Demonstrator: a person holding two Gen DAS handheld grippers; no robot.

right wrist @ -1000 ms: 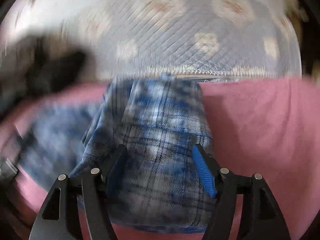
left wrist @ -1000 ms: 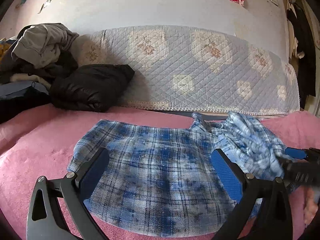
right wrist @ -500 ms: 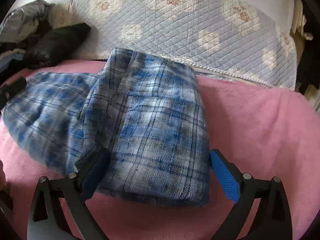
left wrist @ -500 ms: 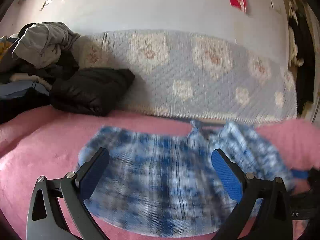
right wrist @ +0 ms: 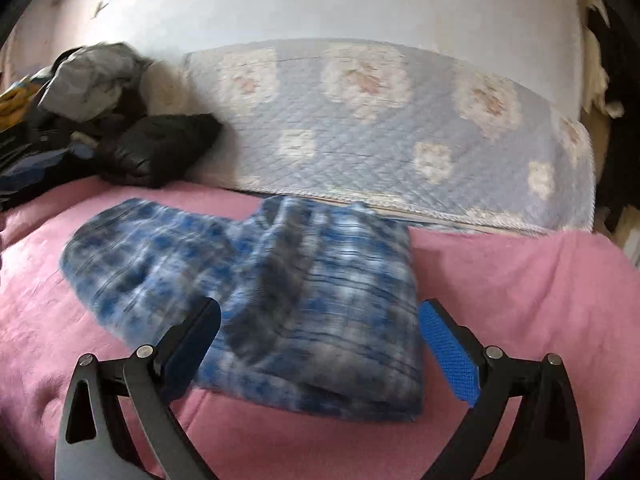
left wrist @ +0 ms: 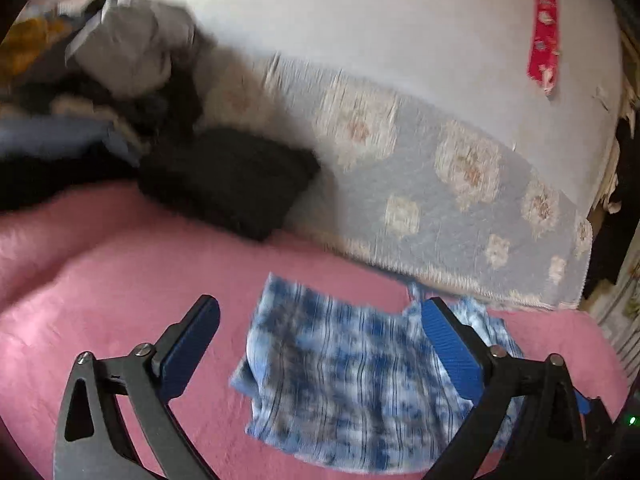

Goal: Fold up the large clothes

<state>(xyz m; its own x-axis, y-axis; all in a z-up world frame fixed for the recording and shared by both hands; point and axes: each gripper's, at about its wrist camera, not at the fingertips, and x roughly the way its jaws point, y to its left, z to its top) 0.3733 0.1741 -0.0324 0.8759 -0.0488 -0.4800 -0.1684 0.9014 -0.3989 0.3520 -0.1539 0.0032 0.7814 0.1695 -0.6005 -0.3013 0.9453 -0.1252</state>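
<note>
Lying on a pink blanket [right wrist: 520, 280], a blue plaid shirt [right wrist: 280, 280] sits partly folded — its right portion doubled over the rest, making a thicker layered block with a straight right edge. In the right wrist view the shirt spreads leftward from that block, its flat single layer reaching toward the left of the bed.

The right tool [right wrist: 320, 344] hovers just above the near edge of the folded part, jaws spread wide and gripping nothing; the doubled cloth appears between its blue pads [right wrist: 448, 360]. The left tool [left wrist: 320, 344] is likewise wide open and empty, looking across the shirt [left wrist: 360, 372] from the other side, with bare pink blanket [left wrist: 120, 280] under its left finger. Both tools look released, probably so the fold can settle before the next grip is chosen. The cloth looks soft and likely to slump if pulled unevenly.

The surface is a bed covered in fuzzy pink fabric. Behind it a pale blue quilted cover [right wrist: 400, 120] with faded floral patches stands against a white wall [right wrist: 320, 0]. At the back left a black puffy garment [right wrist: 156, 152] rests beside a heap of grey and dark clothes [right wrist: 80, 80] — both well apart from the shirt. Both views are somewhat blurred.
</note>
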